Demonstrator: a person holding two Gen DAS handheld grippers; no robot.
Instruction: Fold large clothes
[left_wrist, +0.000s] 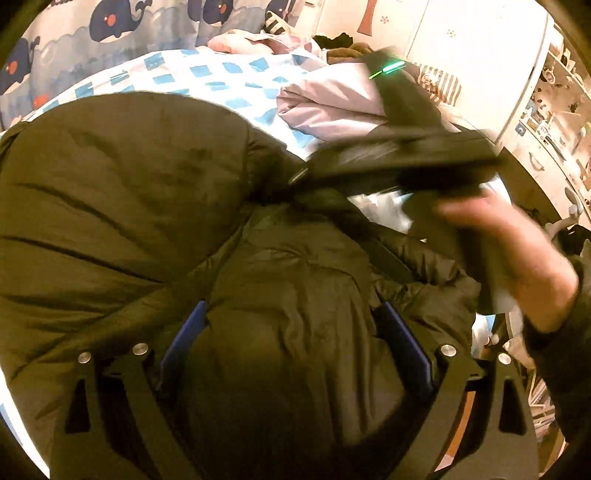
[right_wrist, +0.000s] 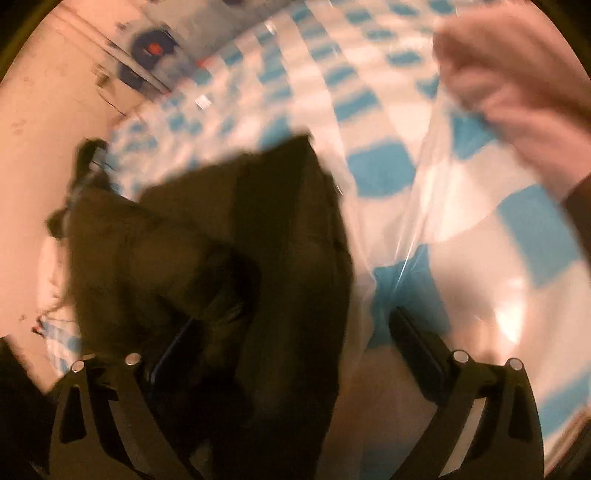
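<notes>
One dark olive padded jacket (left_wrist: 122, 206) spread on a blue-and-white checked bedsheet (left_wrist: 207, 79). Two grippers: left gripper (left_wrist: 295, 343) spread wide, jacket fabric bulging between untouching pads; right gripper (right_wrist: 291, 343) likewise apart, blurred. Only from left wrist: pink bedding (left_wrist: 325, 99), whale-print curtain (left_wrist: 110, 26). Only from right wrist: clear plastic bag (right_wrist: 461, 229).

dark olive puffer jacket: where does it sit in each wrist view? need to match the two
Left wrist: the jacket fills the left and centre, running down between the open jaws of the left gripper.
Right wrist: the jacket sits left of centre, blurred, running down to the bottom edge.
Shared landmark: the blue-and-white checked bedsheet lying under the jacket.
</notes>
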